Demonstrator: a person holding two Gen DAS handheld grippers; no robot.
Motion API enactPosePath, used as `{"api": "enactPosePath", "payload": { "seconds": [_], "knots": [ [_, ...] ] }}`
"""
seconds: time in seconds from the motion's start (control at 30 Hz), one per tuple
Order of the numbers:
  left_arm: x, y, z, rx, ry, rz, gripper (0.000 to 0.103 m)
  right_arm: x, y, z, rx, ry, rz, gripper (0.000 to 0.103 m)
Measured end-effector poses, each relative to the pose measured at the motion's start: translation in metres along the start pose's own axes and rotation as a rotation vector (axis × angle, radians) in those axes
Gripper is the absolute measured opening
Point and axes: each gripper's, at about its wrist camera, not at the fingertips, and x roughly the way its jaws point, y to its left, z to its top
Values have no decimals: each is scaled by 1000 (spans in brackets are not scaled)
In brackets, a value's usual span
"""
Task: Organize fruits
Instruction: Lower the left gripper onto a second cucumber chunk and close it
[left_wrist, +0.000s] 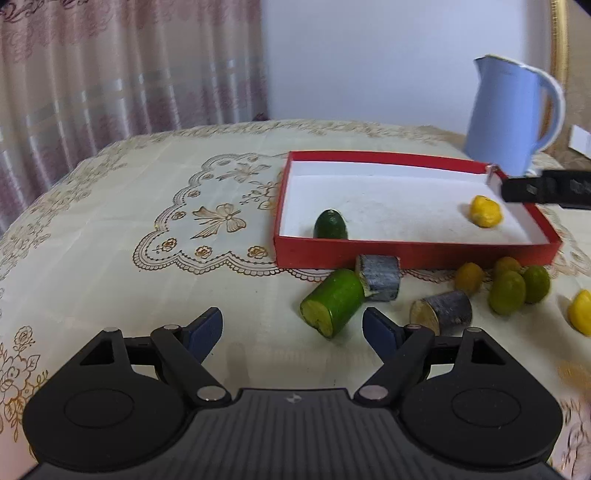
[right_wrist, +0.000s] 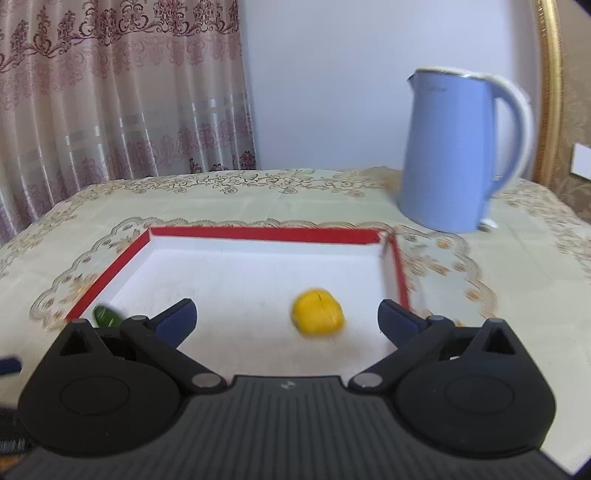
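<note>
My left gripper (left_wrist: 292, 325) hangs over the tablecloth (left_wrist: 110, 229) with its jaws spread and nothing between them. It points at the green cut cylinder (left_wrist: 331, 301) lying on its side just ahead, which looks like the natural next pick. Leaning against that piece is a grey bark-covered stub (left_wrist: 379, 277), touching the red box (left_wrist: 406, 254) at its near wall; a second grey stub (left_wrist: 441, 312) lies further right.

Inside the box, a dark green fruit (left_wrist: 331, 224) sits against the near wall at the left. A yellow fruit (left_wrist: 485, 211) rests towards the right end, on the white floor. I take these as already sorted, the raised walls keeping them from rolling off.

My right gripper (right_wrist: 287, 319) is over the box, jaws wide apart and empty. The yellow fruit (right_wrist: 318, 312) lies on the floor ahead of them, blurred, touching neither pad.

Right of the box's near wall, several small yellow-green fruits (left_wrist: 506, 291) cluster loose on the cloth, with another yellow one (left_wrist: 580, 312) at the edge. The blue kettle (right_wrist: 454, 151) stands behind the box. I can read no lettering anywhere; only a small moulded emblem shows on each gripper body.
</note>
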Motion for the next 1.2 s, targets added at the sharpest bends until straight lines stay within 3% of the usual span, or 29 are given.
{"api": "enactPosePath", "payload": {
  "seconds": [0.2, 0.43, 0.6, 0.7, 0.9, 1.07, 1.2],
  "knots": [
    [-10, 5, -14, 56, -50, -75, 83, -66, -10, -47, 50, -89, 17, 103],
    [-8, 3, -10, 68, -81, -137, 83, -86, -8, -80, -132, -89, -175, 103],
    [4, 0, -5, 110, -65, -125, 83, -92, -21, -87, -61, -89, -107, 103],
    [9, 4, -1, 140, -66, -129, 83, -90, -21, -89, -56, -92, -113, 103],
    [19, 6, 9, 239, -65, -184, 82, -90, -16, -91, -63, -95, -99, 103],
    [32, 1, 12, 313, -18, -255, 59, -90, -13, -91, -72, -101, -107, 103],
    [43, -3, 16, 344, 15, -298, 55, -91, -12, -91, -77, -108, -108, 103]
  ]
}}
